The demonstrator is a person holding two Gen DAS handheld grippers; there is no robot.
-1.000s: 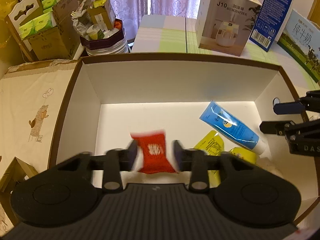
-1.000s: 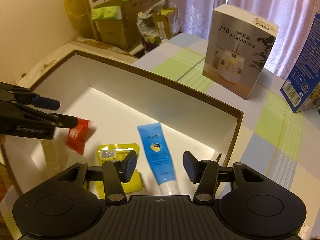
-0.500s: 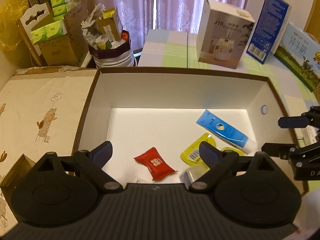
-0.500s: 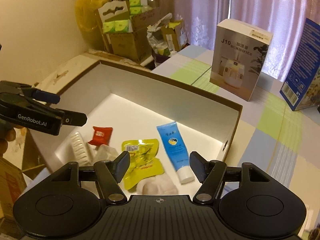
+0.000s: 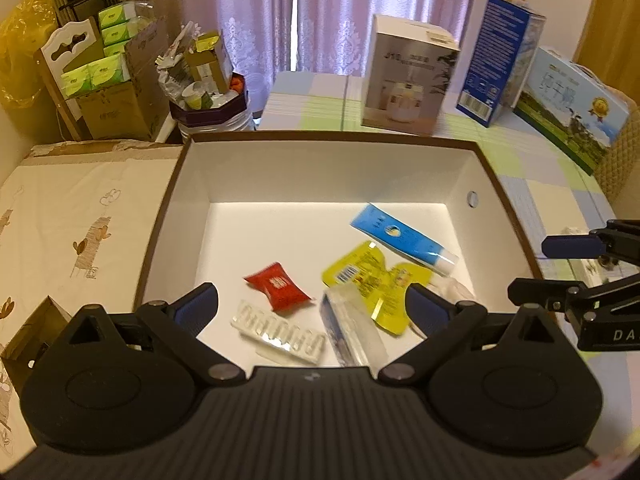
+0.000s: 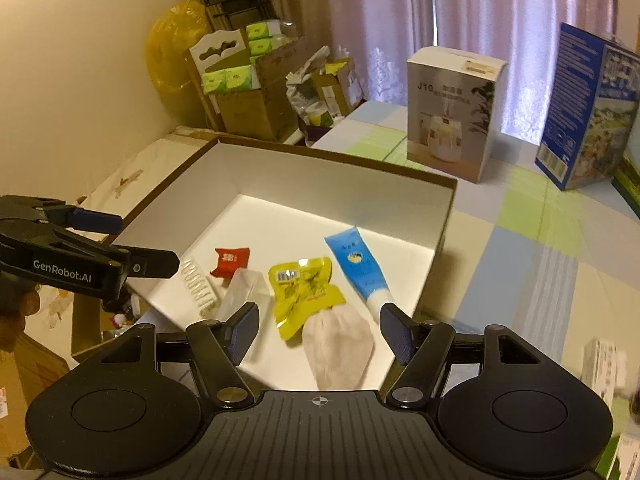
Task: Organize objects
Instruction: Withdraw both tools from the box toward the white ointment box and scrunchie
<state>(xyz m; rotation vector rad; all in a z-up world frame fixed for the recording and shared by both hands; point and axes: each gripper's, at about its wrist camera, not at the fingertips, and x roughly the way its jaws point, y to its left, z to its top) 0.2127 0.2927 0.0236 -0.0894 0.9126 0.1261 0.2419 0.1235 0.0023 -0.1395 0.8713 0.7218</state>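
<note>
A white box with a brown rim (image 5: pixel 320 138) holds a red packet (image 5: pixel 278 286), a blue tube (image 5: pixel 400 238), a yellow pouch (image 5: pixel 372 280), a white blister strip (image 5: pixel 280 334), a clear packet (image 5: pixel 352 328) and a pale pouch (image 6: pixel 340 344). My left gripper (image 5: pixel 312 304) hovers above the box's near edge. Its jaws are opening wide and grip nothing; the red packet lies flat below them. My right gripper (image 6: pixel 320 328) stands open over the box's right near corner, above the pale pouch and apart from it. In the right wrist view the left gripper (image 6: pixel 138 242) shows at the left.
On the checked tablecloth behind the box stand a humidifier carton (image 5: pixel 408 80), a blue carton (image 5: pixel 500 60) and a milk carton (image 5: pixel 572 108). Cardboard boxes of green tissue packs (image 5: pixel 116 76) and a purple tin (image 5: pixel 208 108) crowd the back left. A small white box (image 6: pixel 604 364) lies at the right.
My left gripper let go of the red packet, which now lies in the box, then opened wide and drew back and up. My right gripper also pulled back and opened a little.
</note>
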